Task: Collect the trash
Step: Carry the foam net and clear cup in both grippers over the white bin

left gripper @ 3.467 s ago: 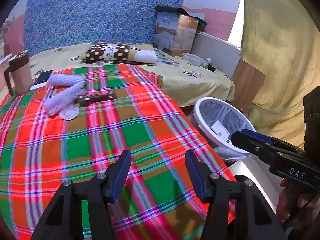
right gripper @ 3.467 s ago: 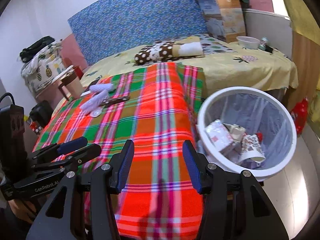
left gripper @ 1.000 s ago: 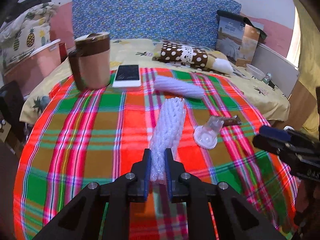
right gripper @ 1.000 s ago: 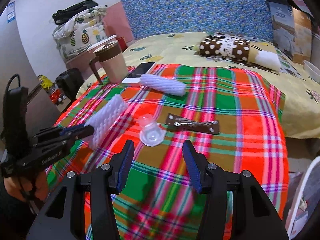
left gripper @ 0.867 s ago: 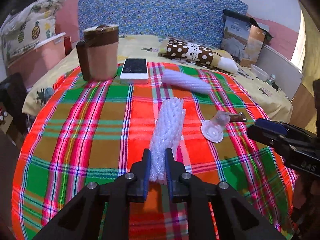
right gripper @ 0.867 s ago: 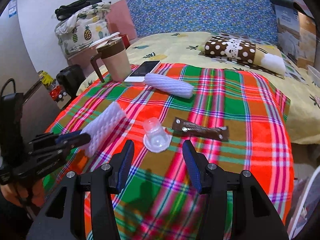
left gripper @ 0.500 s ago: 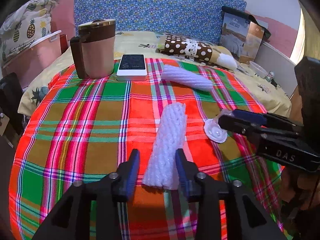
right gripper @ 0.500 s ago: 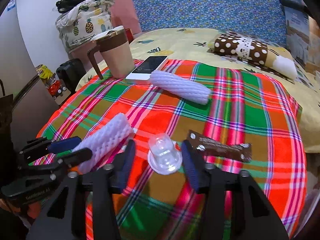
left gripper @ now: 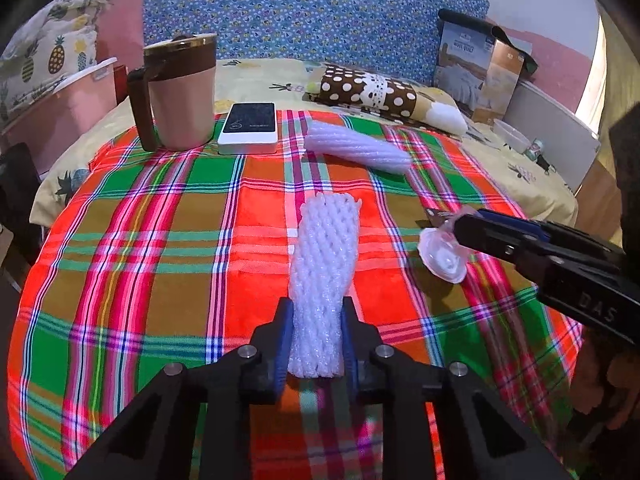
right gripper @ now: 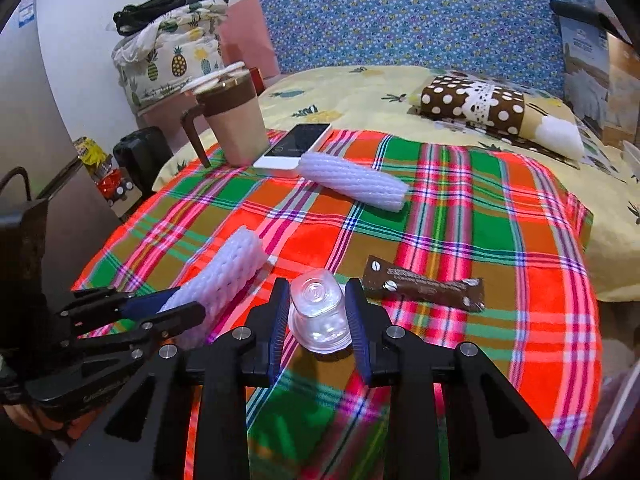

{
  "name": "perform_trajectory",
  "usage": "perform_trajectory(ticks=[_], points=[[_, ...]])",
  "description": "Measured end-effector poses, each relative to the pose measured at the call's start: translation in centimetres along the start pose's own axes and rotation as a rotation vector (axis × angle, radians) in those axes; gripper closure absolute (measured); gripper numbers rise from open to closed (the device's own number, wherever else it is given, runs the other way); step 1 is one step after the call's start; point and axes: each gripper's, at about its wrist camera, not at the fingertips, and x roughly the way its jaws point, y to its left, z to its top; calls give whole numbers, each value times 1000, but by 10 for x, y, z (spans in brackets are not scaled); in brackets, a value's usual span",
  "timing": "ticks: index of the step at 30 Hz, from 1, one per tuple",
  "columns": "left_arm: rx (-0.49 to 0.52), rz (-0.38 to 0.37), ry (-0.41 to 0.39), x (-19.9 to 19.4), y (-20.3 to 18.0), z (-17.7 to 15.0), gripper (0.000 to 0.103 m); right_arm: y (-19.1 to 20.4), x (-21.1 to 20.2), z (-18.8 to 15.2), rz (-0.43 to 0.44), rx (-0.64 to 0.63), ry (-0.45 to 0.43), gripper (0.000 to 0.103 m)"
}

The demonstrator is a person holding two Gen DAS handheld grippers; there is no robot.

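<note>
Left wrist view: the white foam net sleeve (left gripper: 323, 264) lies along the plaid tabletop (left gripper: 160, 248), and the left tongs (left gripper: 315, 334) now pinch its near end, after opening for a moment half a second ago and closing again. In the right wrist view the clear plastic cup (right gripper: 319, 312) lies on its side between the blue pads of the right tongs (right gripper: 318, 322). These have just been closing around it and both pads seem to touch it. A second foam sleeve (right gripper: 352, 186) and a brown wrapper (right gripper: 424, 284) lie further out, not yet collected. The mug (left gripper: 176, 92) and phone (left gripper: 250, 128) at the far edge are probably not trash. I think both pieces are almost ready to be lifted.
</note>
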Motion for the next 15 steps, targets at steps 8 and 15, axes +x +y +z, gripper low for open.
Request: perform_trajectory(ticks=[8, 15], points=[[-29, -35, -39, -31, -22, -15, 81, -6, -35, -14, -9, 30, -45, 72], [-1, -80, -48, -49, -52, -30, 81, -14, -64, -32, -45, 60, -76, 72]])
